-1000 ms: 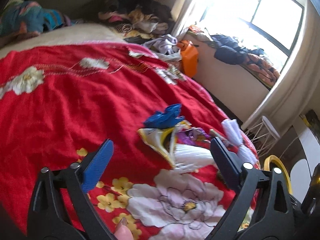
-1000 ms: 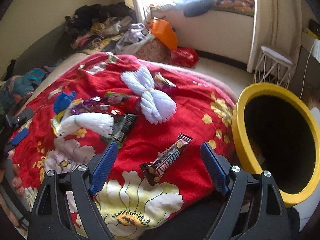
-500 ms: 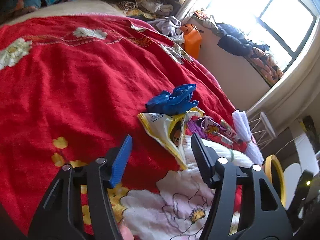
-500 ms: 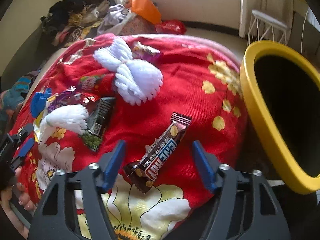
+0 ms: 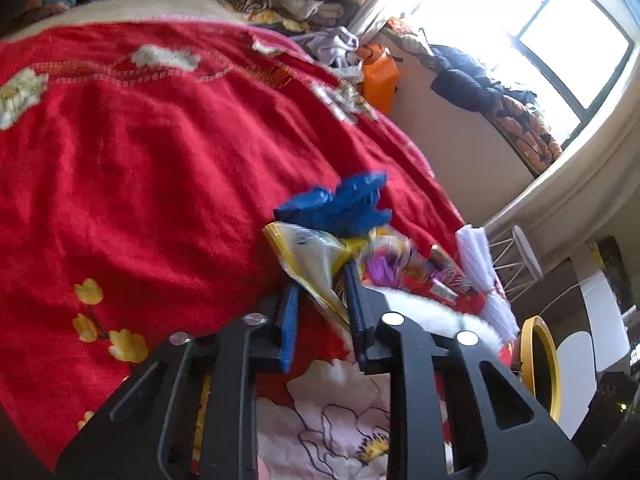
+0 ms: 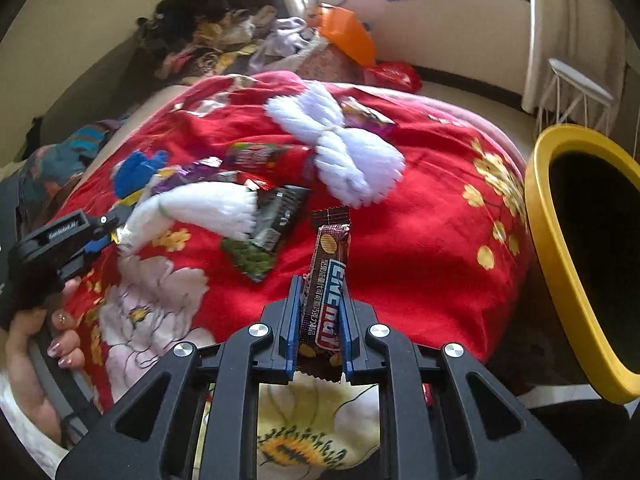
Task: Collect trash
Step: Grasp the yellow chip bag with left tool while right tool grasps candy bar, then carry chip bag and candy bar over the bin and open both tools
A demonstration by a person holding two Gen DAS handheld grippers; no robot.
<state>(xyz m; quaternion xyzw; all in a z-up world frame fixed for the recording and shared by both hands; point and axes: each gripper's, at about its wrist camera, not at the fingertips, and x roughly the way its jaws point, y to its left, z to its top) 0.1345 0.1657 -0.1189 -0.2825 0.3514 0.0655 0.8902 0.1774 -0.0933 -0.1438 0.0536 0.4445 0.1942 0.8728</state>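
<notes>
Snack bar [image 6: 325, 300] lengthwise between fingers [image 6: 291, 322], pointing forward

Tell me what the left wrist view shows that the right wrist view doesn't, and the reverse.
Only the left wrist view shows the left gripper closed on the yellow-and-white wrapper, and the bright window.

Only the right wrist view shows the right gripper clamped on the brown snack bar, a black wrapper, and the mouth of the yellow bin.

Both show the red floral blanket, the crumpled blue piece and the white fringed bundles.
</notes>
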